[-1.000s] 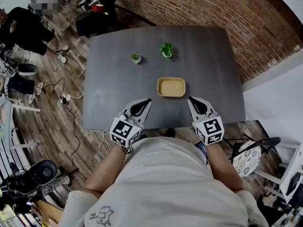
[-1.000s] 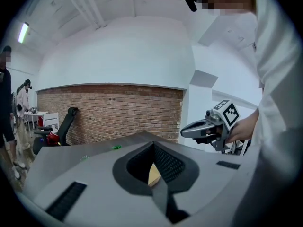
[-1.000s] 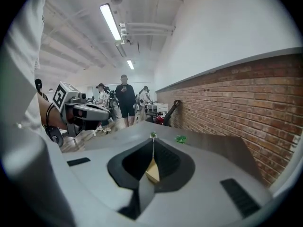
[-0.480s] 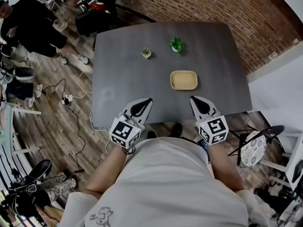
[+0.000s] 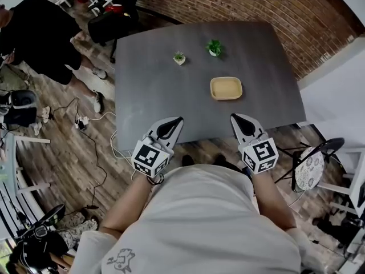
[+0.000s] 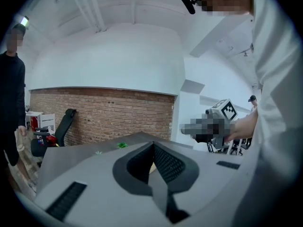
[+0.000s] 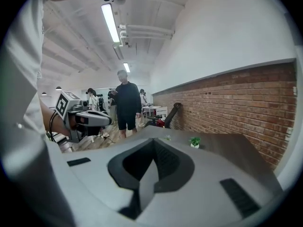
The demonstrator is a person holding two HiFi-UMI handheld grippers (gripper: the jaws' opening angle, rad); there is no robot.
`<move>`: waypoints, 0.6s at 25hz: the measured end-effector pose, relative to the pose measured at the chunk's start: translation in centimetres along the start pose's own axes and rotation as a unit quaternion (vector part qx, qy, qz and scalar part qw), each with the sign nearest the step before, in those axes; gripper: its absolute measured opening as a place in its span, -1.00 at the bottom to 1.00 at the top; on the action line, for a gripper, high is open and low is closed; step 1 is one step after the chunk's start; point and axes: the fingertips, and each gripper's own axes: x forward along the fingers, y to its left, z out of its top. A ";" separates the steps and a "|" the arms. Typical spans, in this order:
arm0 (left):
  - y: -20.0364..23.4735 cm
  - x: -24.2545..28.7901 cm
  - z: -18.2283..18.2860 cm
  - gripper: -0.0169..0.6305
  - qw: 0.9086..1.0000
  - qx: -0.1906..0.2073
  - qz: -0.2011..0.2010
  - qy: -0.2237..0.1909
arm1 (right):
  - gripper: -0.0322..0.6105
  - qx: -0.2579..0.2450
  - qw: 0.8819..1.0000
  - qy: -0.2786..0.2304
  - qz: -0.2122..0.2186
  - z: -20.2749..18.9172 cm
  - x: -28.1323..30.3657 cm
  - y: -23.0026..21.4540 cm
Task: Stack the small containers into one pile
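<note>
Off the dark table (image 5: 142,96) at 9 o'clock: a person in black (image 5: 34,33). At 7 o'clock, by the near edge: left gripper (image 5: 175,122), jaws pressed together, empty. Toward 12: pale small plant (image 5: 179,57), greener plant (image 5: 214,47). Just right of centre, at 3 o'clock: tan container (image 5: 226,88). At 5 o'clock: right gripper (image 5: 235,117), closed on nothing.

A loose, pale grey-white T-shirt (image 5: 199,221) is worn, marked with a small dark line-drawn print (image 5: 121,260) and cut with short sleeves (image 5: 91,245). A thin dark band (image 5: 153,180) is seen round the left wrist. The left gripper (image 5: 177,120) and right gripper (image 5: 234,117) are cased in smooth light grey shells tapered to a point, with black recesses lined by ribbed dark pads (image 6: 168,164). Each is topped by a white cube (image 5: 149,157) printed with black square markers. A small black camera (image 6: 188,3) is mounted at the head.
</note>
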 end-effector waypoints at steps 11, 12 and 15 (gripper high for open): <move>-4.1 0.8 1.1 -0.91 1.000 -0.004 0.019 -0.014 | -0.88 -0.014 0.999 -0.019 0.030 0.6 -3.4 -1.0; -4.7 1.0 1.2 -0.91 1.000 -0.005 0.022 -0.016 | -0.89 -0.015 0.999 -0.020 0.035 0.4 -3.9 -1.1; -6.8 1.7 1.3 -0.91 0.999 -0.011 0.031 -0.021 | -0.88 -0.023 0.998 -0.023 0.047 0.1 -5.6 -1.9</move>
